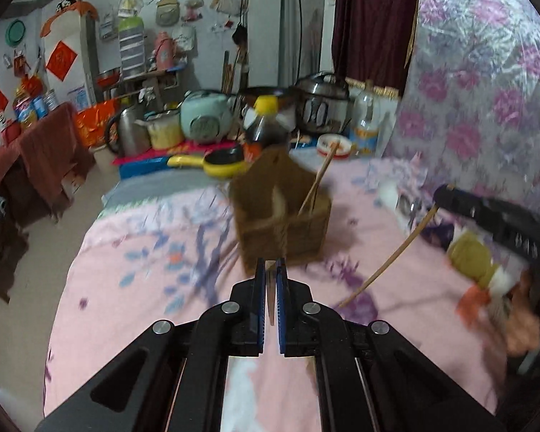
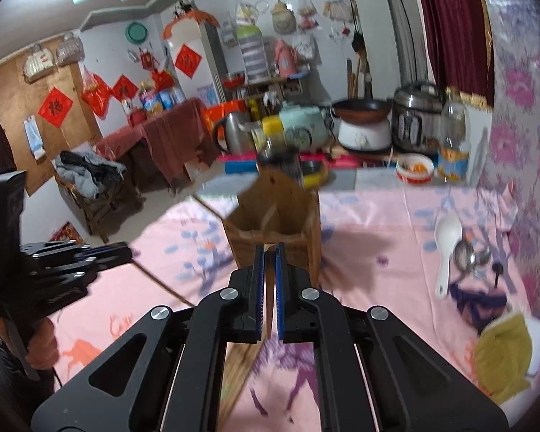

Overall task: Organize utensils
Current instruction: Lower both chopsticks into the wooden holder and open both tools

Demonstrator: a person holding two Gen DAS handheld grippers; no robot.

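A wooden utensil box [image 1: 280,216] stands on the pink flowered cloth [image 1: 144,288], with one chopstick [image 1: 320,176] leaning out of it. My left gripper [image 1: 270,270] hangs just in front of the box, shut on a thin chopstick that shows as a pale sliver between the blue pads. In the right wrist view this left gripper [image 2: 127,252] is at the left, its chopstick [image 2: 165,284] slanting down to the right. My right gripper [image 2: 270,262] is shut on another chopstick [image 1: 388,255], which slopes down towards the cloth. A white rice spoon [image 2: 446,241] and metal utensils [image 2: 468,252] lie to the right.
A yellow-green cloth [image 2: 504,352] lies at the right, near the flowered wall covering. Behind the box stand a yellow pan [image 1: 223,163], a dark bottle with a yellow cap [image 1: 266,118], a kettle [image 1: 126,133], rice cookers and a bowl [image 1: 334,144]. The table's edge drops off at the left.
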